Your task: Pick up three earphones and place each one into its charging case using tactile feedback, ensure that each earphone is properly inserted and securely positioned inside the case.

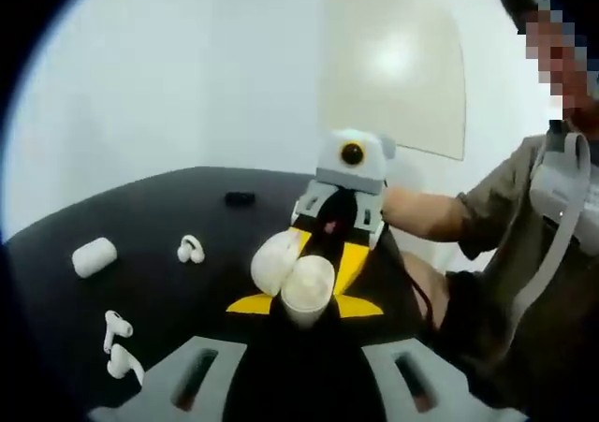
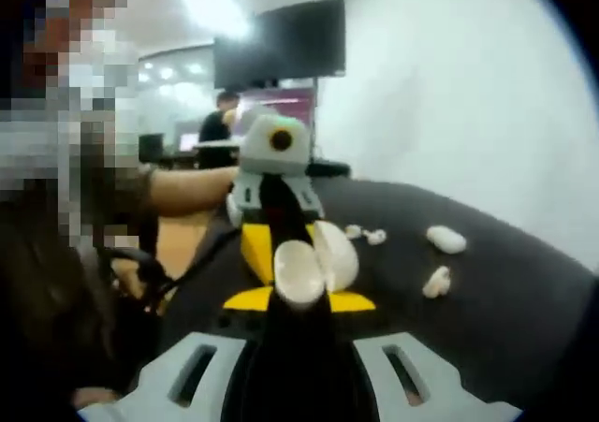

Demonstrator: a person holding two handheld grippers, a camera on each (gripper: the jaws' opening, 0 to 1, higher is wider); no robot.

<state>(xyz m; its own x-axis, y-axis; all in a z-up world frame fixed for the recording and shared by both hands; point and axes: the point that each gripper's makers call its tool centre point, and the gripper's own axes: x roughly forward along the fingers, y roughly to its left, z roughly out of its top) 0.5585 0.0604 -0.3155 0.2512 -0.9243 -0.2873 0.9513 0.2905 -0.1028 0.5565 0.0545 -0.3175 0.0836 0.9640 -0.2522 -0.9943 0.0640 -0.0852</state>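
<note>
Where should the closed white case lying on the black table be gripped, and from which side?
Grip the closed white case across its short width, at mid-length, coming down from above. It lies flat on the black table, a rounded pill with bare table around it; its long sides look straighter, while the rounded ends would likely slip.

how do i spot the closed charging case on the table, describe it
On the black table, look toward its far left side in the left gripper view. The closed white pill-shaped charging case lies there alone, left of a white ear-hook earphone. It is smooth and rounded, with no stem or hook.
</note>
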